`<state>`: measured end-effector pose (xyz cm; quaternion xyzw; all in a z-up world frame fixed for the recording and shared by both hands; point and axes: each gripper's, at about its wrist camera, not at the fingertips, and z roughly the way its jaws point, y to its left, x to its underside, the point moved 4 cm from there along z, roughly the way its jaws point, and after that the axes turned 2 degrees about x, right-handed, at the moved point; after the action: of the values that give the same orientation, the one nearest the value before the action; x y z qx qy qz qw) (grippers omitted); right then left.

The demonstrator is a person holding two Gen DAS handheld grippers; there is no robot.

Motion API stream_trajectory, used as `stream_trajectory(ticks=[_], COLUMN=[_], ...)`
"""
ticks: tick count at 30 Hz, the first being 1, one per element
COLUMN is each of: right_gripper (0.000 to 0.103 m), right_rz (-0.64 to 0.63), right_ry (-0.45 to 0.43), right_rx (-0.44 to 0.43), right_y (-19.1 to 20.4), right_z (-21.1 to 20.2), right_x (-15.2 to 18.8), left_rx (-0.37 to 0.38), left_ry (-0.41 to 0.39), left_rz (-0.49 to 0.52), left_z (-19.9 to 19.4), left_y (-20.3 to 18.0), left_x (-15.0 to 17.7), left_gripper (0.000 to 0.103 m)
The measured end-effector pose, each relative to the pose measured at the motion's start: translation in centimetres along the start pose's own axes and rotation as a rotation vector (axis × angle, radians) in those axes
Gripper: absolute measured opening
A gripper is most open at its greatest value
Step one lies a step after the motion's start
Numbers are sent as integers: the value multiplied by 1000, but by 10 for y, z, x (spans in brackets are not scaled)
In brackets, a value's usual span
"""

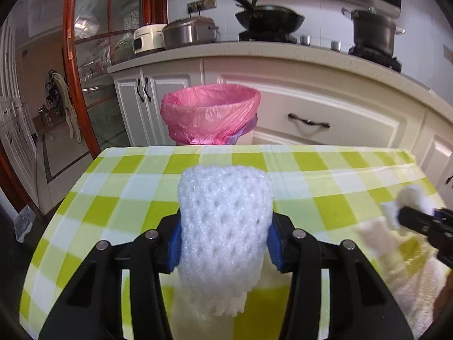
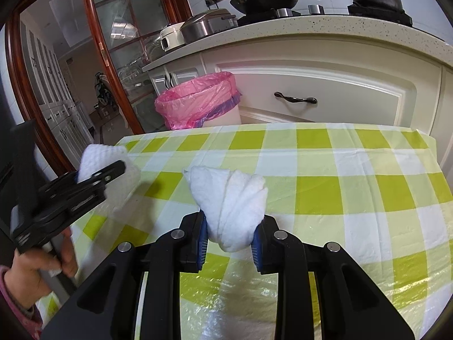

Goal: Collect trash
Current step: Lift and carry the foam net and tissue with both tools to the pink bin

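Note:
My left gripper [image 1: 225, 243] is shut on a white foam fruit net [image 1: 225, 221] and holds it above the green-checked table [image 1: 119, 195]. It also shows at the left of the right wrist view [image 2: 113, 171], with the net [image 2: 97, 155] in it. My right gripper [image 2: 230, 233] is shut on a crumpled white paper towel [image 2: 230, 198] above the table [image 2: 339, 175]. It appears blurred at the right edge of the left wrist view [image 1: 402, 216] with the towel [image 1: 410, 195]. A trash bin with a pink liner [image 1: 211, 110] [image 2: 195, 100] stands on the floor beyond the table's far edge.
White kitchen cabinets [image 1: 325, 107] and a counter with a wok [image 1: 269, 18], pot [image 1: 373, 32] and cookers stand behind the bin. A wood-framed glass door [image 1: 70, 56] is at the left. A clear plastic sheet [image 2: 240, 297] lies on the near table.

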<state>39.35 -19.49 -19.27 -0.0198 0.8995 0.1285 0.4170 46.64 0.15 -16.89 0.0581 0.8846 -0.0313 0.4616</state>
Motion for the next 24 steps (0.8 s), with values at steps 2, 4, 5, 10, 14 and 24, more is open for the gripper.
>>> stream_trajectory(ticks=[2,4,5,10,14,24], right_gripper=[26,26,26,26,26,26], right_rz=[-10,-24,-30,-38,-55,-119], right_ry=[-3,-8,-12,-41,-88,-202], right_rx=[-3,-6,-9,-20,-37,-77], right_y=[5,11,14,26,40,78], right_z=[-5,-11,-16,-40,-65,-127], right_x=[1,3,5,10,12,11], left_rx=[12,21,24,39,42,26], left_ry=[-16,-36,-43,-88,-146,-244], left_rz=[-5,-14,-18,-43,-50,-44], left_z=[-16,-36,-42,-83,-120,-189], left_y=[-5,-9,-10,-13,-18,-26], left_x=[4,9,10,17,20,26], left_gripper=[47,47,47,47,47,47])
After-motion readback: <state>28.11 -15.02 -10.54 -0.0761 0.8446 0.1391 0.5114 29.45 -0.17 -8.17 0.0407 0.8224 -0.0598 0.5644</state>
